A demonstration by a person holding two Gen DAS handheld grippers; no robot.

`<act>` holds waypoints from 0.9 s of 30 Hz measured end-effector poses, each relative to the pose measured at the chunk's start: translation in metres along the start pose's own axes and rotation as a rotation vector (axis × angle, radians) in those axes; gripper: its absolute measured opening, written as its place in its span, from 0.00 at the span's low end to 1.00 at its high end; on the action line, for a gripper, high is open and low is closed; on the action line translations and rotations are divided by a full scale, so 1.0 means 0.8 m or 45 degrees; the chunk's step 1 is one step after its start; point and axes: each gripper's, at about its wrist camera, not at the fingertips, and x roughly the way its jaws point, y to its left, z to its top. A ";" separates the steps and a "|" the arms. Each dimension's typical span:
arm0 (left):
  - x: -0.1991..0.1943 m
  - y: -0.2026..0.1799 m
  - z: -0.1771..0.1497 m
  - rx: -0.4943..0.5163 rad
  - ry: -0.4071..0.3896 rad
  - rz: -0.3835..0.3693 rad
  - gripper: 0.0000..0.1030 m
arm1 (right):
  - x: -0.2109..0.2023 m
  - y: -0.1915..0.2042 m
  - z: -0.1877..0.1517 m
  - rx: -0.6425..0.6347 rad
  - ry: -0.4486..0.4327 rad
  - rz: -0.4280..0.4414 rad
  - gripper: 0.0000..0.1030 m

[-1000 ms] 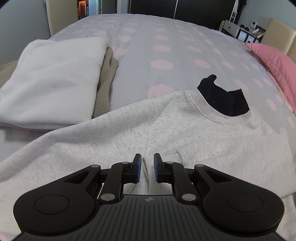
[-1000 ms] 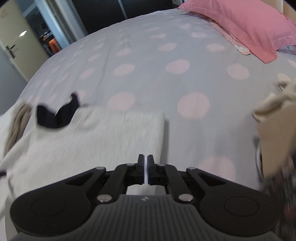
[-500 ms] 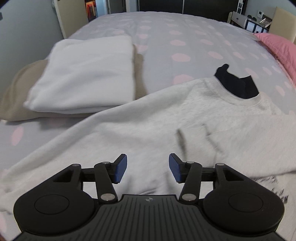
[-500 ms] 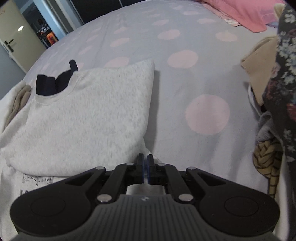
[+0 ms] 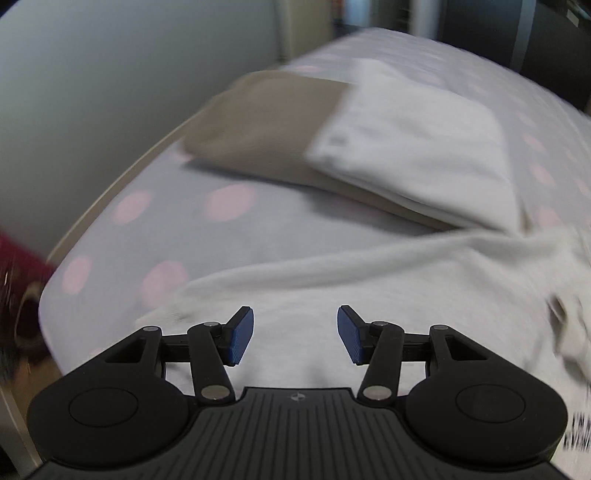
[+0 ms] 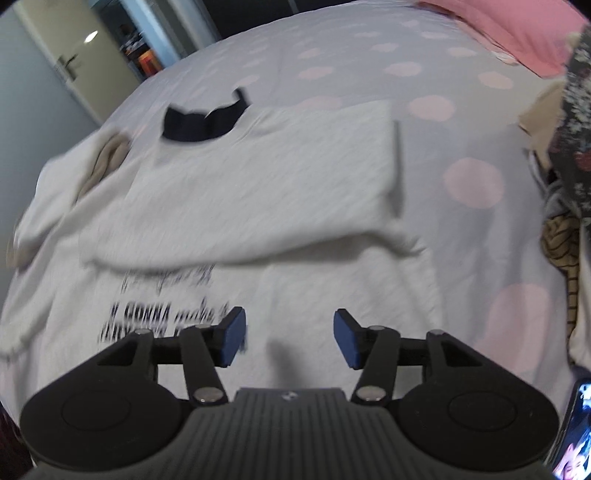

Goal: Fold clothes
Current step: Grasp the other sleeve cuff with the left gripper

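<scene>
Left wrist view: left claw (image 5: 295, 334) and right claw (image 6: 289, 338) gape wide above the sweatshirt (image 6: 258, 192).

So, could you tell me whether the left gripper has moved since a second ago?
Yes. The left gripper has swung left: the folded white top now sits upper right, and its jaws have opened.

Two cameras, each looking low and close over the bed past its own tongs.

The left camera faces the bed's edge and wall, toward the folded white cloth on a tan one (image 5: 413, 147). The right camera faces up the dotted grey bed (image 6: 369, 48) to the pink pillow (image 6: 517, 33). Both see the pale grey sweatshirt (image 5: 369, 288) (image 6: 258, 177) right under them.
</scene>
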 end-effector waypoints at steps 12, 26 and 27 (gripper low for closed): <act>0.074 0.124 -0.025 -0.351 0.160 0.224 0.47 | 0.003 0.031 -0.010 -0.218 -0.057 0.006 0.59; 0.124 0.118 -0.048 -0.439 0.316 0.220 0.41 | 0.024 0.049 -0.035 -0.297 0.039 -0.063 0.59; 0.119 0.111 -0.047 -0.429 0.300 0.215 0.26 | 0.025 0.052 -0.037 -0.306 0.048 -0.077 0.59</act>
